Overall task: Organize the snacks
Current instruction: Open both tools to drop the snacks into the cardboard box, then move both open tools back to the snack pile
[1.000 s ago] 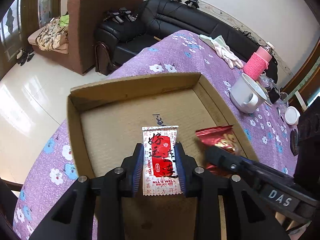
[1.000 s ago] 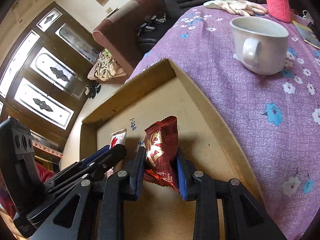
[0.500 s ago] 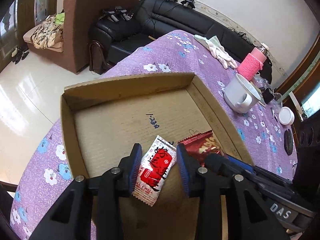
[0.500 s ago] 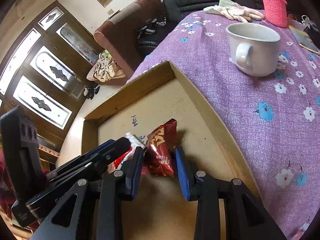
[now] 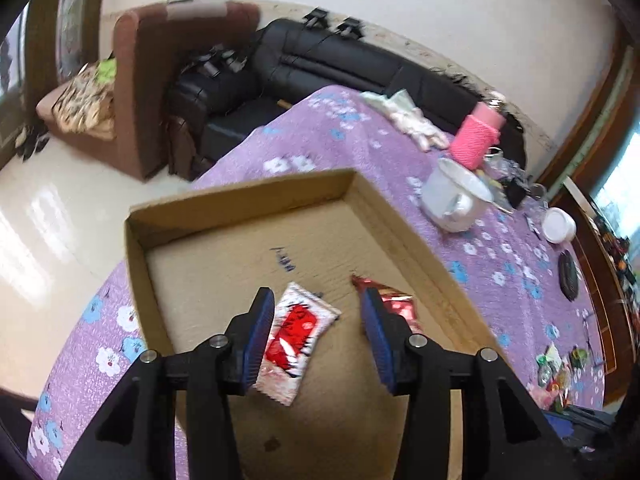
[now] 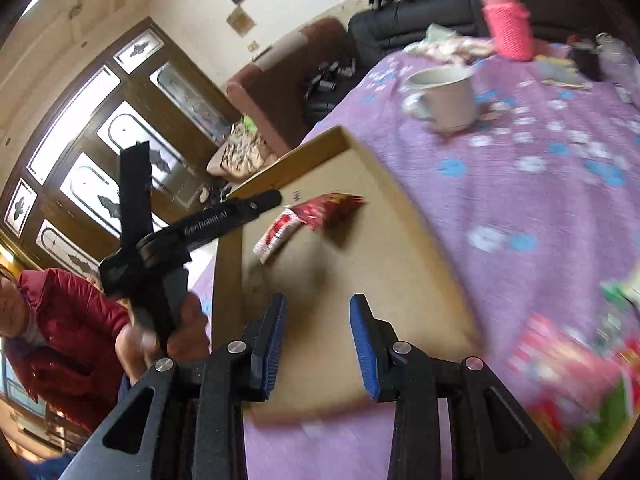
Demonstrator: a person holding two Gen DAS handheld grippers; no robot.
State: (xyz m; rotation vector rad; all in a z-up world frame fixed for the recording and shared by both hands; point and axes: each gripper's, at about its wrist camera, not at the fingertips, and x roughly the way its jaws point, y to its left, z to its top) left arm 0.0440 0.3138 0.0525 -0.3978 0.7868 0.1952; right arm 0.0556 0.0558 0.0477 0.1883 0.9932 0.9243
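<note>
A shallow cardboard box (image 5: 240, 200) lies on the purple flowered tablecloth. A white-and-red snack packet (image 5: 296, 336) and a dark red foil packet (image 5: 394, 300) lie side by side on its floor; both also show in the right wrist view, white (image 6: 278, 234) and dark red (image 6: 332, 208). My left gripper (image 5: 318, 304) is open and empty, just above the white packet. My right gripper (image 6: 318, 312) is open and empty, above the box's near part (image 6: 372, 264). A blurred pile of colourful snack packets (image 6: 572, 380) lies at the right.
A white mug (image 5: 456, 200) and a pink sleeved bottle (image 5: 478, 140) stand beyond the box. White gloves (image 5: 408, 120) lie at the table's far end. A white lid (image 5: 558, 224) and small clutter sit at the right. Sofas stand behind the table.
Both grippers opened and let go of their packets, which now lie in the box. Both grippers pulled back; the right one swung towards the snack pile.
</note>
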